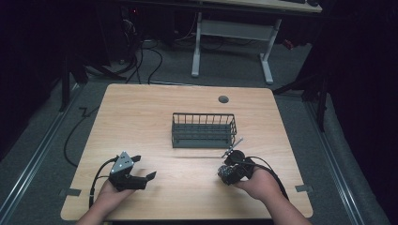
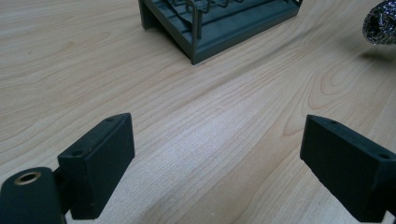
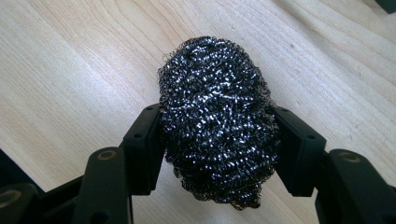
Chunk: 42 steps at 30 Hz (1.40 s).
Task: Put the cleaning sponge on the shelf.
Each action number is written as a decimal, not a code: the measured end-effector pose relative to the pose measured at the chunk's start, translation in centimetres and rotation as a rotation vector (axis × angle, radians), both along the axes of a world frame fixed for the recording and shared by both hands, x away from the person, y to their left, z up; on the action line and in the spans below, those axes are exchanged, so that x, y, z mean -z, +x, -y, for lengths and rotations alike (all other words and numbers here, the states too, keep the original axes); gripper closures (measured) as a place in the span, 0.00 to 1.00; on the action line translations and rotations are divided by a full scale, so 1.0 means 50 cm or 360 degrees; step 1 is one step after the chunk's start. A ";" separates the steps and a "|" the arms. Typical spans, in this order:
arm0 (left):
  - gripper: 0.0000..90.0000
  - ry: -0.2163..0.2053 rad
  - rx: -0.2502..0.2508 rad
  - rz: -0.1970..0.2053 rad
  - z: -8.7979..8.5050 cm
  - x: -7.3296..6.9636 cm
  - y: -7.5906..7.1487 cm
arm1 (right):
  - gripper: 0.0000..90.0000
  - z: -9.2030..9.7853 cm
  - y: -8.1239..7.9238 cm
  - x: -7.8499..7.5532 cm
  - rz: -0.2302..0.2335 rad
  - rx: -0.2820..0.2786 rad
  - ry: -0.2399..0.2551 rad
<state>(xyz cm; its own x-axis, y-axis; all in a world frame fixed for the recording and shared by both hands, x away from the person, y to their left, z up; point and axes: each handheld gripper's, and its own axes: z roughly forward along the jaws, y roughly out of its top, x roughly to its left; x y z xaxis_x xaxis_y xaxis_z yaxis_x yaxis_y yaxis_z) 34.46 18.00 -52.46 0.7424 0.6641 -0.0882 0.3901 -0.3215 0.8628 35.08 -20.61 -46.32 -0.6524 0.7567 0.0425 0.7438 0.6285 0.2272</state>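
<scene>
On the near left of the wooden table (image 1: 141,122), the left gripper (image 1: 146,168) rests low over the wood in the person's left hand (image 1: 109,193), its grey three-cornered plate on top. Its two black jaws are spread wide with nothing but bare wood grain between them, as the left gripper view shows; both jaws are cut off at that view's lower edge.

At the table's middle, farther from the person, stands one dark wire basket (image 1: 203,130), a rack with upright bars. In the left gripper view (image 2: 219,28) its near corner alone is in frame, the rest cut off at the top, and what lies inside it cannot be made out.

On the near right, the right gripper (image 1: 227,172) is held in the right hand (image 1: 259,183). Its jaws pinch one steel wool scourer (image 3: 217,121), a dark ball of shiny metal curls, squeezed from both sides and held just above the tabletop. In the high view the scourer (image 1: 225,173) is a small speckled lump, hard to make out against the black gripper. A thin grey strip juts from that gripper toward the basket; what it is I cannot tell.

One round grommet (image 1: 223,99) sits at the far edge.
</scene>
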 end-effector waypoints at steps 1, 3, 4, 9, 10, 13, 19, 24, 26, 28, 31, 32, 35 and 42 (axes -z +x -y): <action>0.12 -0.0001 -0.0001 0.0001 0.001 0.000 0.000 | 0.46 0.002 0.001 -0.001 0.0000 -0.0010 0.0000; 0.12 -0.0003 0.0006 0.0006 0.002 0.000 -0.001 | 0.46 0.002 0.000 -0.006 -0.0008 -0.0002 -0.0009; 0.12 -0.0002 0.0008 0.0006 0.002 0.000 -0.001 | 0.46 0.002 0.000 -0.008 -0.0011 0.0001 -0.0008; 0.12 -0.0003 0.0006 0.0006 0.001 -0.001 -0.001 | 0.46 0.009 0.004 -0.028 -0.0037 0.0068 -0.0018; 0.12 -0.0003 0.0005 0.0005 0.001 -0.001 -0.002 | 0.47 0.012 0.005 -0.033 -0.0030 0.0071 -0.0021; 0.12 -0.0011 0.0005 0.0003 0.001 -0.001 -0.001 | 0.46 0.021 0.013 -0.048 -0.0008 0.0037 -0.0009; 0.12 -0.0003 0.0011 0.0011 0.004 -0.001 -0.004 | 0.46 0.030 0.025 -0.083 0.0003 0.0093 -0.0002; 0.12 -0.0008 -0.0020 0.0026 -0.001 -0.004 -0.004 | 0.47 0.030 0.036 -0.111 -0.0014 0.0111 0.0033; 0.12 -0.0010 -0.0038 0.0033 -0.003 -0.004 -0.002 | 0.47 0.028 0.045 -0.133 -0.0002 0.0110 0.0024; 0.12 -0.0009 -0.0042 0.0033 -0.003 -0.004 -0.002 | 0.47 0.028 0.048 -0.137 0.0004 0.0112 0.0031; 0.12 0.0028 -0.0036 0.0049 -0.003 -0.004 -0.004 | 0.47 0.026 0.061 -0.153 0.0000 0.0133 0.0038; 0.11 0.0030 -0.0035 0.0054 -0.001 -0.003 -0.004 | 0.47 0.026 0.064 -0.156 0.0004 0.0132 0.0034; 0.10 0.0056 -0.0020 0.0063 0.001 -0.004 -0.006 | 0.47 0.023 0.078 -0.166 -0.0009 0.0135 0.0050; 0.09 0.0064 -0.0023 0.0079 0.000 -0.009 -0.008 | 0.47 0.016 0.106 -0.181 -0.0025 0.0158 0.0074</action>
<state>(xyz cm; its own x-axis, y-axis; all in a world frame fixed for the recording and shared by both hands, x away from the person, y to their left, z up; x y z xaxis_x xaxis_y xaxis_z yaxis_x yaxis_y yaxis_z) 34.05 18.01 -52.02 0.7356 0.6770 -0.0248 0.3522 -0.3508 0.8677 40.40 -21.41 -37.27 -0.5733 0.8145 0.0889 0.8057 0.5406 0.2422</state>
